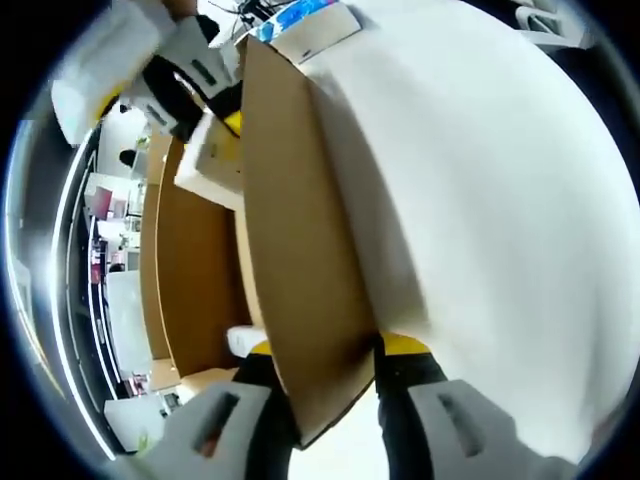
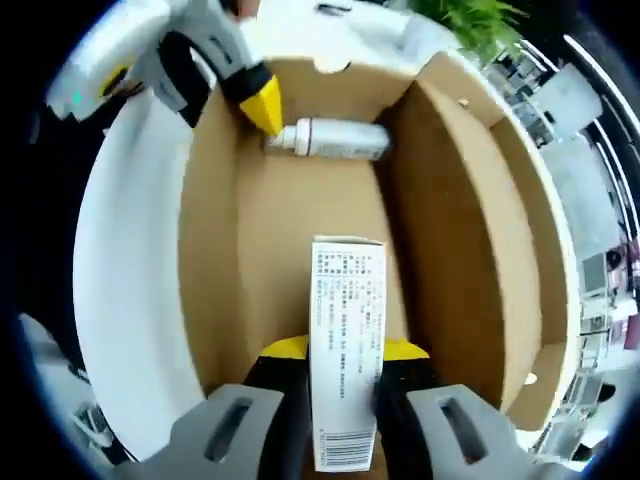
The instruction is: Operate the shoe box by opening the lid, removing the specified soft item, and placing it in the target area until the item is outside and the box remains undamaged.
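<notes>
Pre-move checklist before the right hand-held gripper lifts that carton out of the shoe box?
1. Lid held open: ok, the left hand-held gripper is clamped on the cardboard flap.
2. Grip on the white printed carton: ok, it sits between the right hand-held gripper jaws.
3. Carton free of the box walls: ok, gaps show on both sides.
4. White tube at the far end out of the lift path: ok, apart from the carton.
5. Box undamaged: cannot tell, walls partly shown.
6. Target area ready: cannot tell.
</notes>
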The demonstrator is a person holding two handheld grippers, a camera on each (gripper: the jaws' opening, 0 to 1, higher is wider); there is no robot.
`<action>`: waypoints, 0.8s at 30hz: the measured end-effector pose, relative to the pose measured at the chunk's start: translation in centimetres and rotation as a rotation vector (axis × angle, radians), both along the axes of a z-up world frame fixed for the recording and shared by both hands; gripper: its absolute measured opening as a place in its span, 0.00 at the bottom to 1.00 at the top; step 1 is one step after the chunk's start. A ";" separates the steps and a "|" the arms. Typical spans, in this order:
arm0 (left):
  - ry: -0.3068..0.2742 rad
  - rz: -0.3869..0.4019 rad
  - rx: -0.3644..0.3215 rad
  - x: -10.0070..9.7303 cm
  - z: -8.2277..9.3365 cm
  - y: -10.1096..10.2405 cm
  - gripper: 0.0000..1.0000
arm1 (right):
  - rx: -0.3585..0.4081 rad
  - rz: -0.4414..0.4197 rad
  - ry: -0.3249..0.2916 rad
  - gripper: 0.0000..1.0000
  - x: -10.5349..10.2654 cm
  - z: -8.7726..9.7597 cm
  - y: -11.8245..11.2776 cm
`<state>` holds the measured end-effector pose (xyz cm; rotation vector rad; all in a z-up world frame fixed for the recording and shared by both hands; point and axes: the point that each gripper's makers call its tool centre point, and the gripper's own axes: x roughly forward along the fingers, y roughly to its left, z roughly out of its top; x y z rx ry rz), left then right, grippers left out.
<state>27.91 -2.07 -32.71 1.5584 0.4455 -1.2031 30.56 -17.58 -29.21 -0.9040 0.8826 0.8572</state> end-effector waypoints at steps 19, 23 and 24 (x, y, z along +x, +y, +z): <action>-0.004 0.004 0.003 0.2 0.2 -0.1 0.29 | 0.184 -0.266 -0.313 0.21 -4.9 15.7 -7.9; -0.006 0.006 0.004 0.3 0.2 -0.1 0.29 | 0.199 -0.342 -0.365 0.21 -6.9 18.3 -10.4; -0.006 0.007 0.005 0.3 0.2 -0.1 0.29 | 0.202 -0.355 -0.376 0.21 -7.4 18.8 -10.9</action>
